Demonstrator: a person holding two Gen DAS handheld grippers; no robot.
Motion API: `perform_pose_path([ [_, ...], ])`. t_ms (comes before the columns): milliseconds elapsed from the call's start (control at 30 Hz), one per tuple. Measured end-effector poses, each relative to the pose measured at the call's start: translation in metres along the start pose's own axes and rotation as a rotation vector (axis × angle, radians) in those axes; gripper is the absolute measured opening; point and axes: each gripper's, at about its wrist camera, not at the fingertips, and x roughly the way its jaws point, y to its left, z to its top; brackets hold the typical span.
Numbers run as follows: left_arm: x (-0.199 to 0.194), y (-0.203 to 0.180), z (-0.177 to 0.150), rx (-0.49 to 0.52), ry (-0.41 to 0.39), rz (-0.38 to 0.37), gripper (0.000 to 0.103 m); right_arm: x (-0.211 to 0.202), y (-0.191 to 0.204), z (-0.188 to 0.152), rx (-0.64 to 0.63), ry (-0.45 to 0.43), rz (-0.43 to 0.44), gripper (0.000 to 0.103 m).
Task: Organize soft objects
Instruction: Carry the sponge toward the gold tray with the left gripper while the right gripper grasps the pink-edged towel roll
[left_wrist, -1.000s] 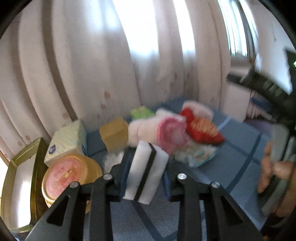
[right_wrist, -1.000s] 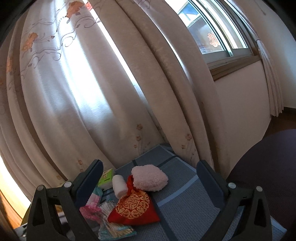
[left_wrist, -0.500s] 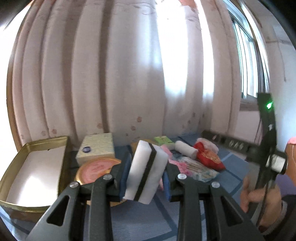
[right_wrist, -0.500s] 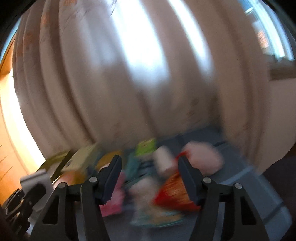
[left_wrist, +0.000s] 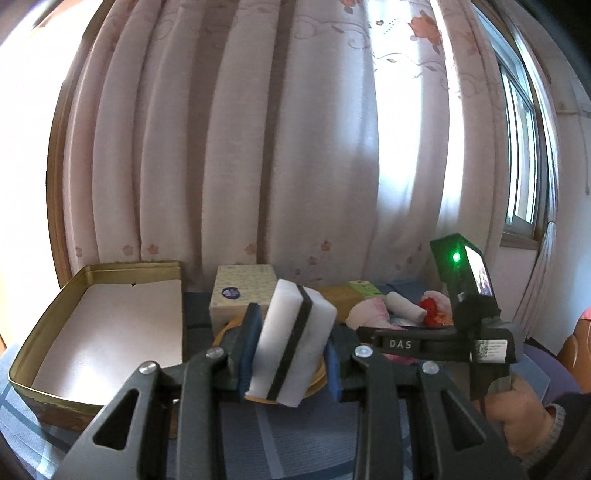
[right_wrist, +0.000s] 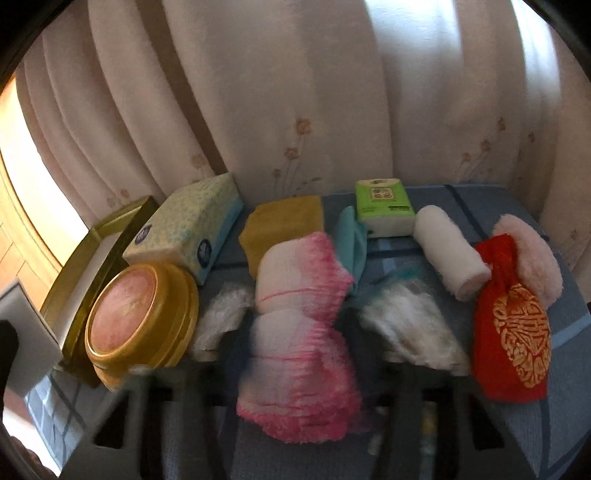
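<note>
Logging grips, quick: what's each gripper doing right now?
Left gripper: shut on the sponge.
Right gripper: jaws just closing around the pink-and-white cloth; too blurred to tell contact.

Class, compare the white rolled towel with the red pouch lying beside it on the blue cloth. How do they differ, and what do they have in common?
The rolled towel is plain white; the red pouch carries a gold pattern. The rolled towel is a tight cylinder; the red pouch is a flat sack with a gathered neck. The rolled towel looks smaller than the red pouch. Both are soft and lie on the blue cloth, with nothing holding either.
</note>
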Motion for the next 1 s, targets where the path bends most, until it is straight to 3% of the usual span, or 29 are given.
perform_pose_path([
  [100,-0.002,0.004,-0.001,-0.005,-0.001,0.008,0.03,-0.013,0.003,-0.003,-0.011,-0.055,-0.02,0.035],
  [267,-0.011,0.019,-0.001,-0.038,-0.026,0.023,0.03,-0.065,0.019,-0.015,-0.045,-0.289,0.027,0.035],
  [433,-0.018,0.041,0.004,-0.068,-0.055,0.07,0.03,-0.091,0.053,-0.013,-0.067,-0.431,0.062,0.035],
  [700,-0.029,0.097,0.011,-0.134,-0.087,0.2,0.03,-0.065,0.129,0.001,-0.144,-0.397,0.2,0.036],
  [1000,-0.036,0.158,0.01,-0.186,-0.068,0.411,0.03,-0.026,0.202,0.009,-0.212,-0.318,0.297,0.036],
])
